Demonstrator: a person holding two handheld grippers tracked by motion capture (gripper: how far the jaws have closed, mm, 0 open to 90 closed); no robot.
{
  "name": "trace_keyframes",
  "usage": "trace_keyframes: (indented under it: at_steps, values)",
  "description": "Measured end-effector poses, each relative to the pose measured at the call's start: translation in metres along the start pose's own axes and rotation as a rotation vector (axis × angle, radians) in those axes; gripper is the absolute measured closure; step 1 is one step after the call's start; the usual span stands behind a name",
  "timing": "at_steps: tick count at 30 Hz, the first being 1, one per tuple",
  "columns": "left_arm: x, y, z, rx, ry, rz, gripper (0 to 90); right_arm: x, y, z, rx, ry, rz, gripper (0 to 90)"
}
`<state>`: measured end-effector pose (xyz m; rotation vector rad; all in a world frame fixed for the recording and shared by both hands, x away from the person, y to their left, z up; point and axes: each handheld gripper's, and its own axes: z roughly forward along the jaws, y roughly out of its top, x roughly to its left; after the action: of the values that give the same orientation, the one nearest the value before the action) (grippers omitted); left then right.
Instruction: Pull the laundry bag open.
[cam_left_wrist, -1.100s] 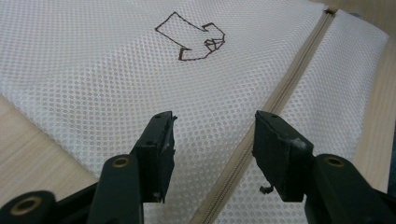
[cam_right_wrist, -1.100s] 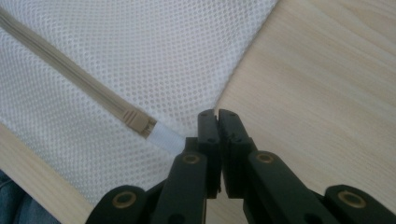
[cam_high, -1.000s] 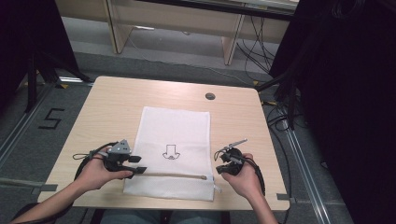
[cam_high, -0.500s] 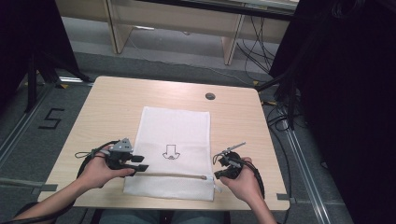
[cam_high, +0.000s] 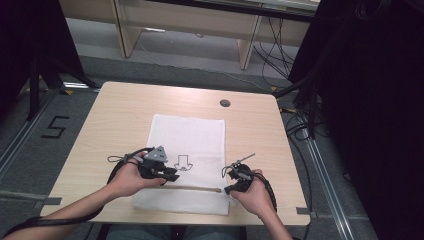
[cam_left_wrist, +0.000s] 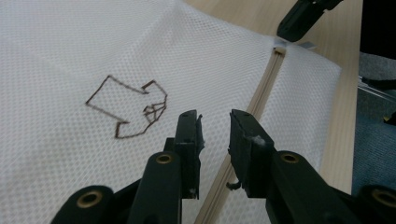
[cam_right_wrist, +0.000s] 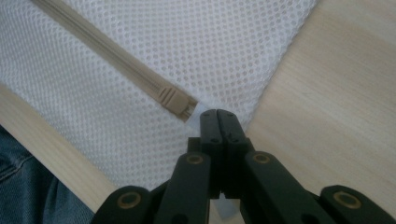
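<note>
A white mesh bag (cam_high: 192, 137) lies flat on the wooden table (cam_high: 125, 110), with a dark arrow drawing (cam_high: 183, 162) on it and a tan zipper (cam_high: 195, 188) across its near end. My left gripper (cam_high: 172, 176) hovers over the zipper's left part. In the left gripper view its jaws (cam_left_wrist: 215, 123) have just been closing, and a gap still shows between them. The zipper (cam_left_wrist: 266, 84) runs beneath that gap, and the pads press on nothing. My right gripper (cam_right_wrist: 218, 114) is shut on the white cloth tab at the zipper's end (cam_right_wrist: 175, 100).
A round cable hole (cam_high: 225, 103) sits in the table's far right part. Bare wood (cam_right_wrist: 336, 93) lies right of the bag. The person's jeans (cam_right_wrist: 28, 186) show past the near table edge. Cables and dark equipment stand to the right of the table.
My left gripper has moved right from the bag's left edge onto the bag by the zipper, and its jaws have narrowed. The right hand has stayed put.
</note>
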<state>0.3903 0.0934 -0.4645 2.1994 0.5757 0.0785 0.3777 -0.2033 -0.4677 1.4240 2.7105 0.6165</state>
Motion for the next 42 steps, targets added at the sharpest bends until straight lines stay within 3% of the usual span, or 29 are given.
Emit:
trace_keyframes:
  at_steps: [3,4,6,16,17,22,23,31,42]
  values:
    - [-0.004,0.009,0.009,0.012,-0.015,0.031,71.9,0.001,0.003,0.000,0.003,-0.002,0.034,90.0]
    - [-0.006,0.011,0.012,0.011,-0.020,0.018,71.8,0.000,0.003,0.002,-0.006,-0.003,0.023,90.0]
    - [-0.011,0.019,0.023,0.027,-0.030,0.058,72.1,0.000,0.004,0.006,0.013,-0.005,0.015,90.0]
    - [-0.027,0.033,0.053,0.067,-0.077,0.107,71.7,0.004,0.003,0.013,0.030,-0.012,0.011,90.0]
    - [-0.029,0.035,0.056,0.077,-0.083,0.127,71.3,0.004,0.003,0.013,0.028,-0.014,0.010,90.0]
    - [-0.033,0.037,0.067,0.087,-0.097,0.132,71.1,0.003,0.003,0.014,0.032,-0.011,0.017,90.0]
    - [-0.034,0.038,0.068,0.091,-0.103,0.141,71.2,0.004,0.003,0.013,0.044,-0.012,0.039,90.0]
    - [-0.042,0.043,0.081,0.103,-0.126,0.159,71.5,0.002,0.003,0.014,0.035,0.002,0.025,90.0]
    - [-0.049,0.045,0.100,0.134,-0.123,0.174,71.3,0.001,0.004,0.015,0.035,0.001,0.016,90.0]
